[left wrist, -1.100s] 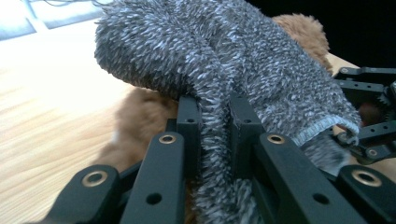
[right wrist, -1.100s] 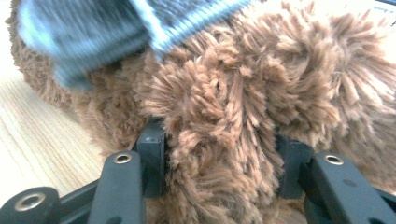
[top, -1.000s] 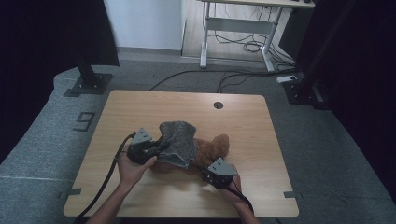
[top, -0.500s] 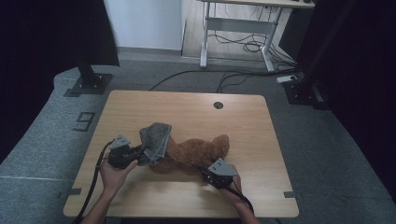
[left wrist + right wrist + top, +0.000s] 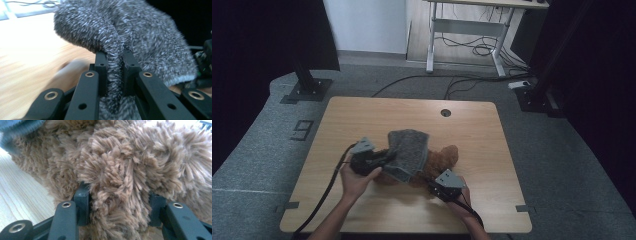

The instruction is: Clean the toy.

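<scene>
Swinging back toward the middle of the light wooden table [image 5: 362, 115], the left gripper [image 5: 379, 159] has carried the fuzzy grey knitted garment [image 5: 409, 152] over the shaggy brown plush toy [image 5: 447, 157] again; half a second ago the same hand had drawn out toward the table's left edge with the cloth bunched up beside it. The toy, which then lay mostly bare, is now half covered, so the work of dressing it appears to be under way rather than finished.

Seen along the left gripper's own jaws, they stand nearly together and pinch a fold of the grey knit [image 5: 113, 72], the rest of the garment hanging ahead and above them. The right gripper [image 5: 439, 186] has not shifted: near the table's front edge, right of centre, its jaws stand partway apart and clamp a thick tuft of the brown plush [image 5: 117, 195], pinning the toy in place.

The garment lies draped across the toy's left part, touching it, while the toy's right end pokes out from under the cloth's edge.
</scene>
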`<state>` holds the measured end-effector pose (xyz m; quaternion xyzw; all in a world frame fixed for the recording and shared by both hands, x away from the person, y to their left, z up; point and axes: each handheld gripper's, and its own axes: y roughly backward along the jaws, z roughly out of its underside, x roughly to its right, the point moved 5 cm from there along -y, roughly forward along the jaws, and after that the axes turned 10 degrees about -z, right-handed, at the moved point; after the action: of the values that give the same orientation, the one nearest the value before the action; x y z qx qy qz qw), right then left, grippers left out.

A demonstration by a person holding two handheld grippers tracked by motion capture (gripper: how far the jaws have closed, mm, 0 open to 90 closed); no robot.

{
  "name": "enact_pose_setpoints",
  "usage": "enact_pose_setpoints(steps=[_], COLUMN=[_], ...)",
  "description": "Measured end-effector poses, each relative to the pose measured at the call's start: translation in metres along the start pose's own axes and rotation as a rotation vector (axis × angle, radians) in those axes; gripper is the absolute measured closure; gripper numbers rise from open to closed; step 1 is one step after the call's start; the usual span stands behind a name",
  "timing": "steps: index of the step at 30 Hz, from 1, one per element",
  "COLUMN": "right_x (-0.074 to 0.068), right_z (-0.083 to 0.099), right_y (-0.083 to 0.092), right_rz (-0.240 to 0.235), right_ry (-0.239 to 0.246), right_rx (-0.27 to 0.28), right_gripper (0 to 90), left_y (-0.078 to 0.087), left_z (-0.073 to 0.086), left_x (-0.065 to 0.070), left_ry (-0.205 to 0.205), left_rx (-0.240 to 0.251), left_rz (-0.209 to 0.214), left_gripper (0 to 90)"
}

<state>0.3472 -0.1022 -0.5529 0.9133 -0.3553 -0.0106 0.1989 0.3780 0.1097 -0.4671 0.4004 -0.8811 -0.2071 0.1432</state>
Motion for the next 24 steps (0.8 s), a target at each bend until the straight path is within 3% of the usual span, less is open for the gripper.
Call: enact_pose_setpoints(steps=[4, 7, 13, 18, 24], right_x=[0.001, 0.003, 0.001, 0.001, 0.0], right_z=[0.001, 0.002, 0.001, 0.001, 0.001], right_y=[0.001, 0.001, 0.001, 0.0, 0.0], right_rz=[-0.003, -0.009, -0.006, -0.006, -0.003], right_ry=[-0.003, -0.026, -0.017, -0.013, 0.003], right_rx=[-0.006, -0.004, -0.011, -0.013, -0.013], right_gripper=[49.6, 49.6, 49.6, 49.6, 49.6], left_y=[-0.026, -0.04, -0.067, -0.076, -0.066], left_z=[-0.024, -0.044, -0.049, -0.046, -0.053], left_x=[0.03, 0.049, 0.061, 0.066, 0.076], left_ry=[-0.04, -0.033, -0.052, -0.053, -0.061], left_rx=[0.007, 0.029, -0.033, -0.059, -0.011], left_rz=[0.042, 0.096, 0.11, 0.123, 0.16], left_gripper=[78.0, 77.8, 77.5, 77.2, 77.6])
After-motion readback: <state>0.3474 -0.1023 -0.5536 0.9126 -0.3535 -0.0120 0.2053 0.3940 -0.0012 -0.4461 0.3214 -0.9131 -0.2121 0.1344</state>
